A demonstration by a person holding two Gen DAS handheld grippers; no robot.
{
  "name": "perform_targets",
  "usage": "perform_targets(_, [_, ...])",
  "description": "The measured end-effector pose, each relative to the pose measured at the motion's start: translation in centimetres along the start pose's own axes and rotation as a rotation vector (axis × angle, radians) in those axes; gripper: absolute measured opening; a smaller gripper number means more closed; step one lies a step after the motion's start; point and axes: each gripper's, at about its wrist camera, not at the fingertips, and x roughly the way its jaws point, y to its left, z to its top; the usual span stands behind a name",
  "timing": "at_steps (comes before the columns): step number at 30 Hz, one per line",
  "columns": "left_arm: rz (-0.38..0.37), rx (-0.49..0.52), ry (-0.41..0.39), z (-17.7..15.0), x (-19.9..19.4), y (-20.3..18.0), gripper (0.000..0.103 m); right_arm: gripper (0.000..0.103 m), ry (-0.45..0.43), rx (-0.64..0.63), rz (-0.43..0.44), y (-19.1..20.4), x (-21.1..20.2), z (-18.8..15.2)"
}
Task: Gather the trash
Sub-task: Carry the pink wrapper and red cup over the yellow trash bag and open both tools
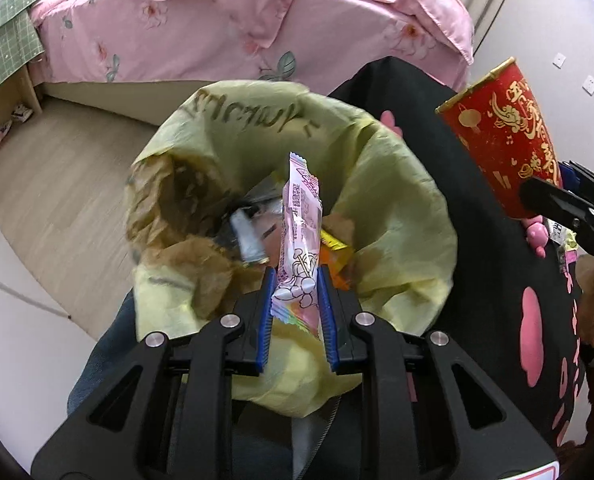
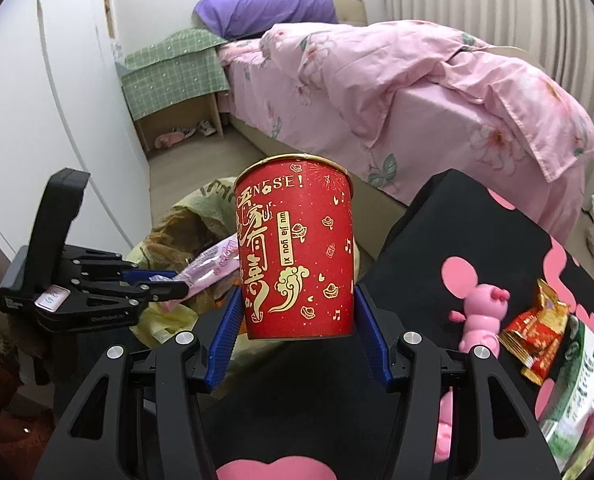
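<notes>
Both grippers work by the yellow trash bag (image 1: 397,184): the right gripper (image 2: 297,316), beside the bag's rim, stands wide and clamps the upright red paper cup (image 2: 297,248), while the left gripper (image 1: 297,292), over the bag's open mouth, stands narrow and pinches the pink snack wrapper (image 1: 299,236)

Right gripper (image 2: 295,320) clamps red paper cup (image 2: 295,248), upright.
Left gripper (image 2: 177,286) pinches pink wrapper (image 2: 217,264) above yellow trash bag (image 2: 201,196).
</notes>
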Motion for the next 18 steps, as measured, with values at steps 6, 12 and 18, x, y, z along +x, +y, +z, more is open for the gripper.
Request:
perform_targets(6, [-0.020, -0.057, -0.015, -0.5, -0.7, 2.1, 0.020, 0.053, 0.029, -0.042, 0.024, 0.8, 2.3, 0.6])
perform_targets(12, [-0.059, -0.085, -0.041, -0.5, -1.7, 2.6, 0.020, 0.053, 0.055, -0.076, 0.046, 1.7, 4.1, 1.3])
perform_targets(18, [-0.074, -0.108, -0.049, -0.6, -2.1, 3.1, 0.020, 0.053, 0.087, -0.044, 0.057, 1.4, 5.7, 1.8])
